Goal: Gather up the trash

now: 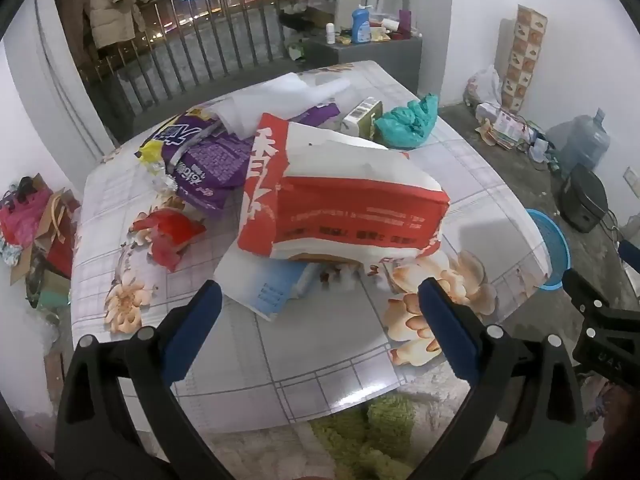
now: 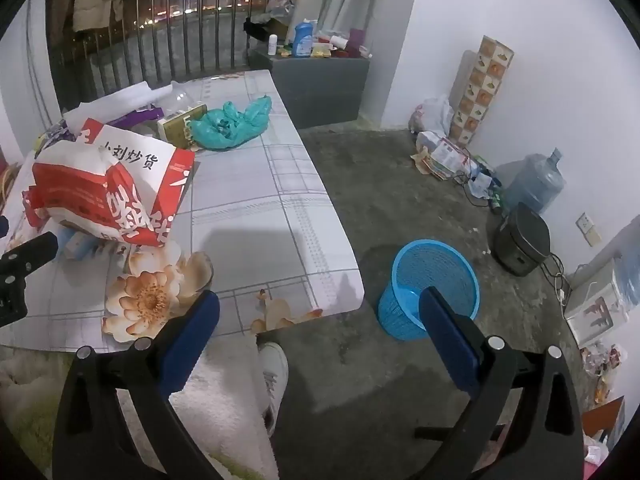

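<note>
A big red and white paper bag [image 1: 340, 196] lies on the table [image 1: 304, 344], on top of a white and blue wrapper [image 1: 264, 288]. Behind it lie a purple packet [image 1: 208, 160], a red scrap [image 1: 172, 236], a small carton [image 1: 362, 114] and a teal plastic bag [image 1: 408, 120]. My left gripper [image 1: 318, 296] is open and empty, just in front of the red bag. My right gripper [image 2: 320, 304] is open and empty, off the table's right edge, near the blue basket [image 2: 430, 280] on the floor. The red bag [image 2: 104, 192] and teal bag [image 2: 228, 120] also show in the right wrist view.
A grey cabinet [image 2: 320, 76] with bottles stands behind the table. A water jug [image 2: 536, 184], a black cooker [image 2: 520, 240] and a paper pile [image 2: 444, 156] line the right wall. Boxes and bags [image 1: 36, 232] sit on the floor at left. A white shoe [image 2: 272, 376] is below the table edge.
</note>
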Demonstrator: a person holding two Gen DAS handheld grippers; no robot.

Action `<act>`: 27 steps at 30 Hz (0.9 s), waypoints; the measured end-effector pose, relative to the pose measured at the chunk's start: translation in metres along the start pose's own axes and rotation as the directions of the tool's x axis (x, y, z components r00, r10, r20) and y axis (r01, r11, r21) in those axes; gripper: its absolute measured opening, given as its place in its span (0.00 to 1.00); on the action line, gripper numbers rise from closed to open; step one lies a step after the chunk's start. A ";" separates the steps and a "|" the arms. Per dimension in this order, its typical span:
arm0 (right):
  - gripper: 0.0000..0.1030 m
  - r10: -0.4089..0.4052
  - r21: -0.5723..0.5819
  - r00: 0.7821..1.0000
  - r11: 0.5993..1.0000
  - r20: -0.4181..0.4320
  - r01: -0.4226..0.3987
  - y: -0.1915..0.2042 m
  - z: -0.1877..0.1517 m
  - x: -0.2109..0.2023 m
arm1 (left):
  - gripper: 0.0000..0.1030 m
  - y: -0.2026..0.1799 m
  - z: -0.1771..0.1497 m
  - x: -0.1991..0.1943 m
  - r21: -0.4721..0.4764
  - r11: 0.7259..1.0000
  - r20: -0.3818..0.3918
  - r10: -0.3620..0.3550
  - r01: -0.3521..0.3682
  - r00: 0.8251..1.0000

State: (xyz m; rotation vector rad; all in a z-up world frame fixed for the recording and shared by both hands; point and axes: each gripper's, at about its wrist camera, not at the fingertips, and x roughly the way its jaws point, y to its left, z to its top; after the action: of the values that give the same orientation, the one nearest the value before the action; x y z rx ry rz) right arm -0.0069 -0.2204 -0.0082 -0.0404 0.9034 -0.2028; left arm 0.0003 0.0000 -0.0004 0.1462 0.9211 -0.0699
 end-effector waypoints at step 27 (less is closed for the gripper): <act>0.94 -0.021 0.002 1.000 1.000 -0.004 0.021 -0.005 0.002 -0.003 | 0.92 0.005 0.000 0.002 -0.022 1.000 0.003 0.012 -0.012 1.000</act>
State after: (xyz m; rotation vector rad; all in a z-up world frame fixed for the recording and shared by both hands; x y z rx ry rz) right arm -0.0082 -0.2247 -0.0038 -0.0479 0.9072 -0.2232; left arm 0.0022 0.0048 -0.0010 0.1310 0.9172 -0.0492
